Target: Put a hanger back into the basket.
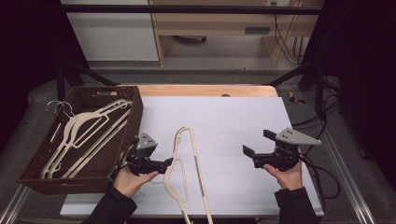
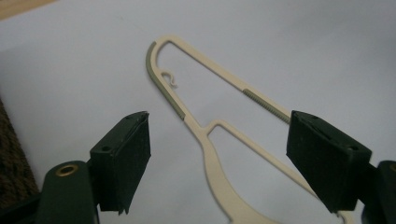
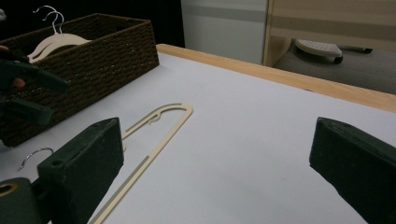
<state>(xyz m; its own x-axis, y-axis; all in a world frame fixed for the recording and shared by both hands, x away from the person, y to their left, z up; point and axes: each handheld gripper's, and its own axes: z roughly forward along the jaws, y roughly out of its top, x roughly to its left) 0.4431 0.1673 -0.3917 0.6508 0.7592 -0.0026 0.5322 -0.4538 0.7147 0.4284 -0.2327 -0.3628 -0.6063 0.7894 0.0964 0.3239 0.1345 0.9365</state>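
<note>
I've got my left hand-held gripper (image 1: 164,164) wide open around the neck of the cream hanger (image 1: 187,172) lying flat on the worktop (image 1: 243,121), nothing gripped yet. Other hangers (image 1: 84,135) sit in the basket (image 1: 133,116) at nine o'clock. Right hand-held gripper (image 1: 254,144) waits open, empty.

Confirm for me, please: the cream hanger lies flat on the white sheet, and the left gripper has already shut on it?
Not quite: the hanger does lie flat on the white sheet, but the left gripper stands open around its neck, pads clear of it, as the left gripper view shows.
</note>
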